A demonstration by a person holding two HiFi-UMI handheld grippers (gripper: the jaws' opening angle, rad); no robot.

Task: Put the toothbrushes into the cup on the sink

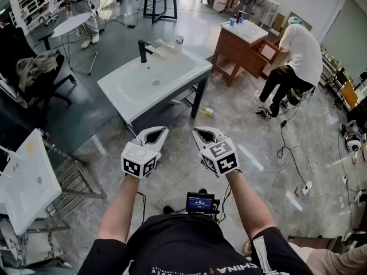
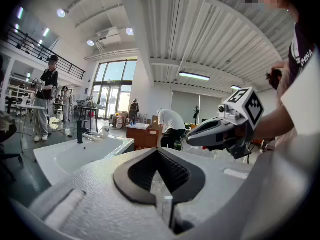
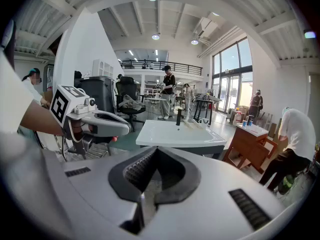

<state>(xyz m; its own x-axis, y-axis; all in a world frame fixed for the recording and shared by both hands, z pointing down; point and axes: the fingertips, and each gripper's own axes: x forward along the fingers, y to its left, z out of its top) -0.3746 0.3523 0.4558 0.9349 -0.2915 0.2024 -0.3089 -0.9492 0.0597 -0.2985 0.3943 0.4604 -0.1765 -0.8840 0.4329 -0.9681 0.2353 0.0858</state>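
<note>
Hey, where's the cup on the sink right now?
In the head view the cup stands on the far right corner of the white sink, just right of the black faucet.

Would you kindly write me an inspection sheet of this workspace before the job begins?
Surface: white sink on a dark stand, basin bare, black faucet at its far edge.
Job's things: cup stands on the far rim; pale items lie between it and the faucet, too small to name as toothbrushes.
Clutter: nothing seen.
Grippers: left gripper and right gripper both shut, empty, short of the sink.
Cables: white cable and power strip on the floor at right.
Surroundings: wooden vanity, a person bent over beside it, spare basin at left.
</note>
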